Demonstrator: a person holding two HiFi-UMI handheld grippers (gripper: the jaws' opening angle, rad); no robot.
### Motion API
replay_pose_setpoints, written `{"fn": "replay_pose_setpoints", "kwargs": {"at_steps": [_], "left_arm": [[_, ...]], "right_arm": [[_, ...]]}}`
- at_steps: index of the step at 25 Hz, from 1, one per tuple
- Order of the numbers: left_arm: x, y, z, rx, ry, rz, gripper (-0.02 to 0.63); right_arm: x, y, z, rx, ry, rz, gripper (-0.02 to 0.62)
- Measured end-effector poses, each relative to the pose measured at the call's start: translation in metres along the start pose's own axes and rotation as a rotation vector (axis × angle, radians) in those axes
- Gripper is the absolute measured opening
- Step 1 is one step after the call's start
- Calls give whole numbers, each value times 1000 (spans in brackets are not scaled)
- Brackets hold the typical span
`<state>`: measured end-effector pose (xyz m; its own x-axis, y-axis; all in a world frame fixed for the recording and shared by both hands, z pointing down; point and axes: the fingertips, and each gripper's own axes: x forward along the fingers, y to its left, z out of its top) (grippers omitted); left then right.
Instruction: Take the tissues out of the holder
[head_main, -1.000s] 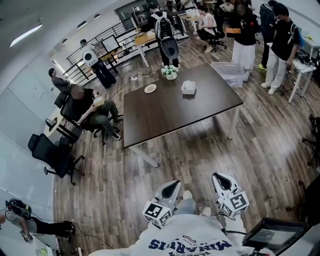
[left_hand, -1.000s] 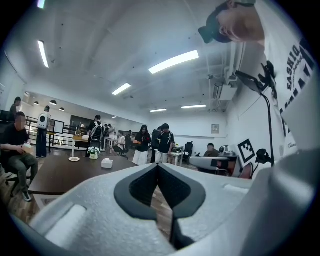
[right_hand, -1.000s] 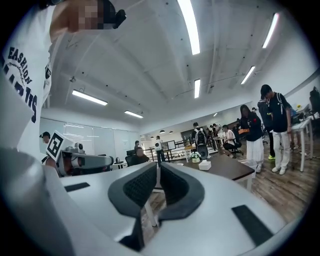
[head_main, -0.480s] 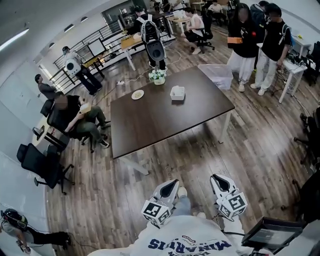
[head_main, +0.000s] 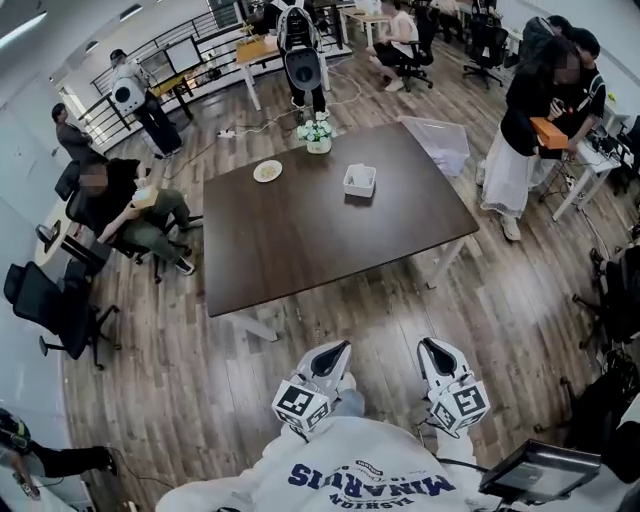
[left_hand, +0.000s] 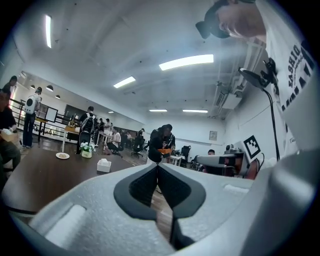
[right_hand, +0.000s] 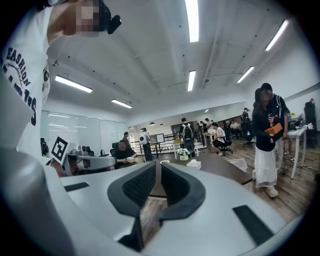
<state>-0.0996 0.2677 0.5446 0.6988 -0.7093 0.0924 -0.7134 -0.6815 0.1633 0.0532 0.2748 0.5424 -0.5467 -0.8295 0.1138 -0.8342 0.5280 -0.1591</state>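
Observation:
A white tissue holder (head_main: 359, 180) with tissue showing at its top stands on the far half of the dark brown table (head_main: 320, 250). It also shows small in the left gripper view (left_hand: 104, 165) and the right gripper view (right_hand: 193, 164). Both grippers are held close to my body, over the wood floor and well short of the table. The left gripper (head_main: 338, 347) (left_hand: 157, 165) is shut, its pads meeting at the tip with nothing held. The right gripper (head_main: 427, 345) (right_hand: 156, 164) has a narrow slit between its pads, with nothing in it.
A small plate (head_main: 267, 171) and a flower pot (head_main: 318, 135) share the table's far side. A clear plastic bin (head_main: 435, 140) sits beyond its right corner. A person sits at the left (head_main: 130, 205), and another stands at the right (head_main: 525, 130). Office chairs (head_main: 50, 305) stand at the far left.
The table has drawn closer and slid left in the head view. The standing people at the right have shifted. Both grippers stay by my body.

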Motion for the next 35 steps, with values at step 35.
{"fn": "replay_pose_setpoints", "kwargs": {"at_steps": [35], "left_arm": [[202,260,68,66,-10,146,3]], "right_arm": [[348,-136,68,-32,21,201,25]]}}
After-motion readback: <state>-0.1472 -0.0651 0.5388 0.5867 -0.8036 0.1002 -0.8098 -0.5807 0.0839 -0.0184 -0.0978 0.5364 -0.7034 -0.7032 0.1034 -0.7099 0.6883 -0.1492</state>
